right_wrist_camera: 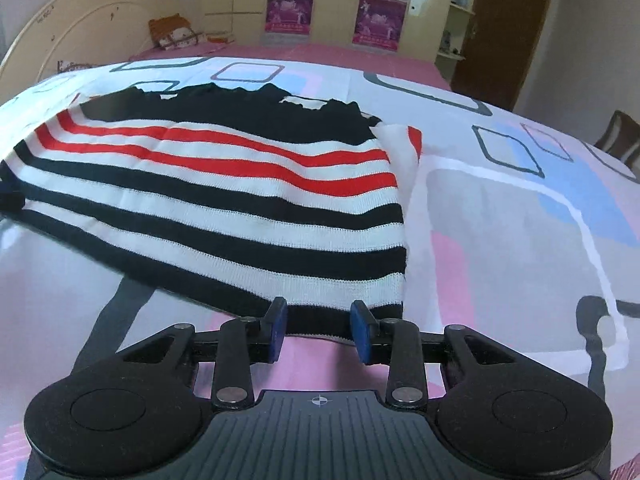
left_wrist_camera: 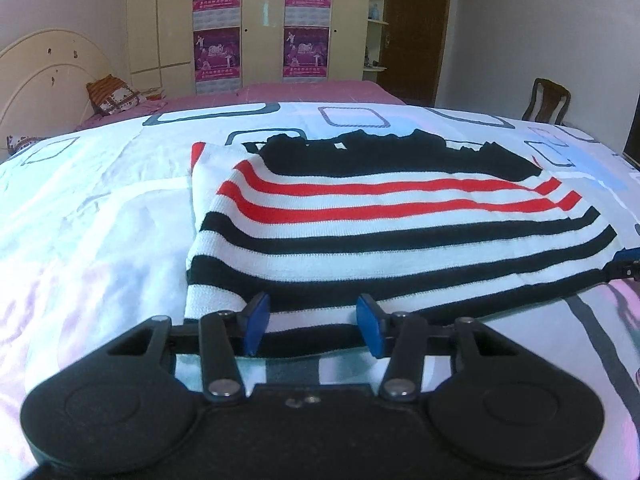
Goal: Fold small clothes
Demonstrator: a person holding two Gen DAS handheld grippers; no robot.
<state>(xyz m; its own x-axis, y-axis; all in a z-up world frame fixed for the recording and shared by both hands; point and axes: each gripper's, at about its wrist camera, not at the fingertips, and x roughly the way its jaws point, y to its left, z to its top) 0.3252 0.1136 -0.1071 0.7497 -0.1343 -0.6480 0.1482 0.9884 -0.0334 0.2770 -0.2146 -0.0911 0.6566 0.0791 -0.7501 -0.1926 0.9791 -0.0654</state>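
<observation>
1. Sweater (left_wrist_camera: 384,220), striped black, white and red, lies flat on patterned bedsheet (left_wrist_camera: 100,208).
2. Left gripper (left_wrist_camera: 312,326) at near hem, jaws spread, hem between, pads not pressing.
3. Right gripper (right_wrist_camera: 319,330) likewise spread at hem's other corner.
4. Wardrobe (left_wrist_camera: 256,20) behind.

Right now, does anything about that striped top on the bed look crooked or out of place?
Mostly tidy. The striped sweater lies flat on the patterned bedspread, but a white-and-red flap sticks out past one side edge, probably a sleeve not fully tucked. Its far black edge looks jagged. Nothing is torn or spilled.
</observation>
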